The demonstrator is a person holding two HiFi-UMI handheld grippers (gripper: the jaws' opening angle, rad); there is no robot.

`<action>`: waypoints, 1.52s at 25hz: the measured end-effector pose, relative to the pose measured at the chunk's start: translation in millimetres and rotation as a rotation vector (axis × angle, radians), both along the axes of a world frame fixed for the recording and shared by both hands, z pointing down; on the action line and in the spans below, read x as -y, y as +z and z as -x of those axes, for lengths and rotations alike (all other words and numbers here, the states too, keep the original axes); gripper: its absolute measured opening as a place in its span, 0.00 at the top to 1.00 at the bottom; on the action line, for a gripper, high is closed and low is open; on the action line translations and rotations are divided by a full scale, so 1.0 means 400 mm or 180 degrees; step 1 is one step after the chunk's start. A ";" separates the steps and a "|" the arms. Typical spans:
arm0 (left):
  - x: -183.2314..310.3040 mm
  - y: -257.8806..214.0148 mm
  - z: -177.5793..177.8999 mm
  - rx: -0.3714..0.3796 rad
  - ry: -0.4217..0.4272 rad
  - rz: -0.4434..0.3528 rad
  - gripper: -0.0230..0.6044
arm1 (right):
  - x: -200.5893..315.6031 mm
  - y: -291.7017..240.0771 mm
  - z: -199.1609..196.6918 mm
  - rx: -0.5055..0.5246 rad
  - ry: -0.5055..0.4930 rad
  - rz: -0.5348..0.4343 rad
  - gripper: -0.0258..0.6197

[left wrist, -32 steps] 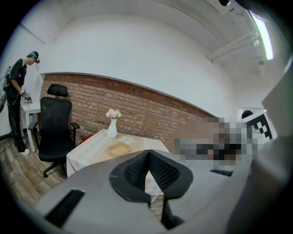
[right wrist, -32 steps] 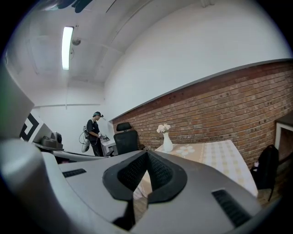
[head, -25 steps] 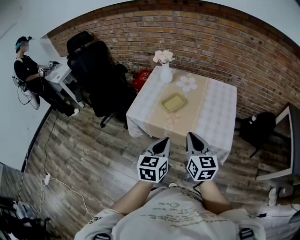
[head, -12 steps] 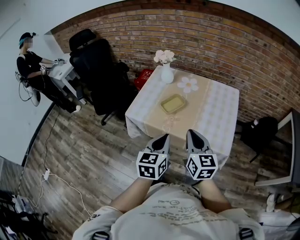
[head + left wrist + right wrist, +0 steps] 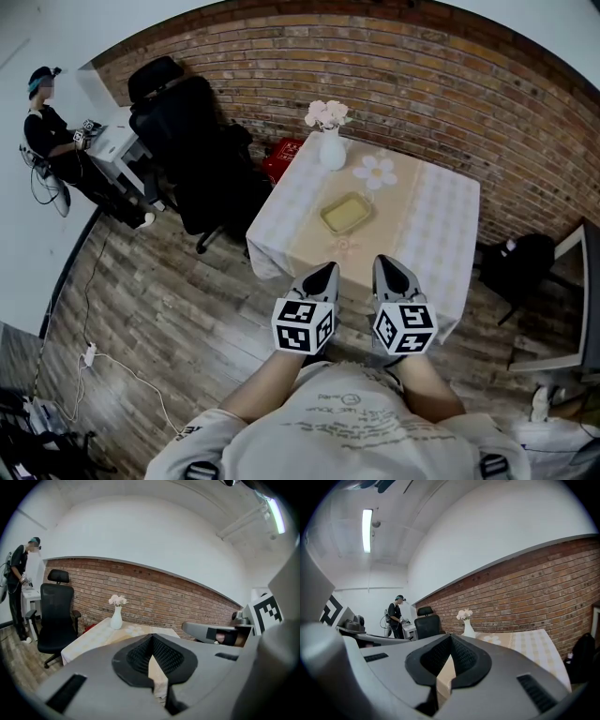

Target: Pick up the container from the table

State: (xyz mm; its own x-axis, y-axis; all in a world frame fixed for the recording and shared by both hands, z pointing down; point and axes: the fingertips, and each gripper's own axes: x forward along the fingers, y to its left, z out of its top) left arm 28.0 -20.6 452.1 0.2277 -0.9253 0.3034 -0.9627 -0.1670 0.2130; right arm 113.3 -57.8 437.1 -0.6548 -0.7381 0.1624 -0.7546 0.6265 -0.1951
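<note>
While left tool, right tool sit closed, container lies ahead; untouched

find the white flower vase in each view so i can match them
Head view: vase at the far edge of the table, upper centre.
Left gripper view: vase left of centre.
Right gripper view: vase just right of centre.
Shared landmark: black office chair, left of the vase in all three.

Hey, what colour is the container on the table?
The container is pale yellow, with a slightly darker rim. The head view shows it best.
</note>
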 end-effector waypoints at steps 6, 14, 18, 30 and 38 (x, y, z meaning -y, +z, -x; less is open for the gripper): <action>0.085 0.009 0.065 -0.0027 0.0032 0.0013 0.96 | 0.072 0.008 0.062 -0.0067 0.0026 0.0006 0.96; 0.205 0.019 0.144 -0.0069 0.0172 0.0062 0.96 | 0.172 0.016 0.141 -0.0163 0.0137 0.0035 0.96; 0.266 0.028 0.184 -0.0093 0.0268 0.0104 0.96 | 0.225 0.020 0.177 -0.0206 0.0239 0.0068 0.96; 0.463 0.086 0.294 -0.0088 0.0735 0.0337 0.96 | 0.389 0.041 0.276 -0.0348 0.0654 0.0147 0.96; 0.556 0.186 0.342 0.0178 0.1079 0.0599 0.96 | 0.436 0.079 0.284 -0.0460 0.0997 0.0276 0.96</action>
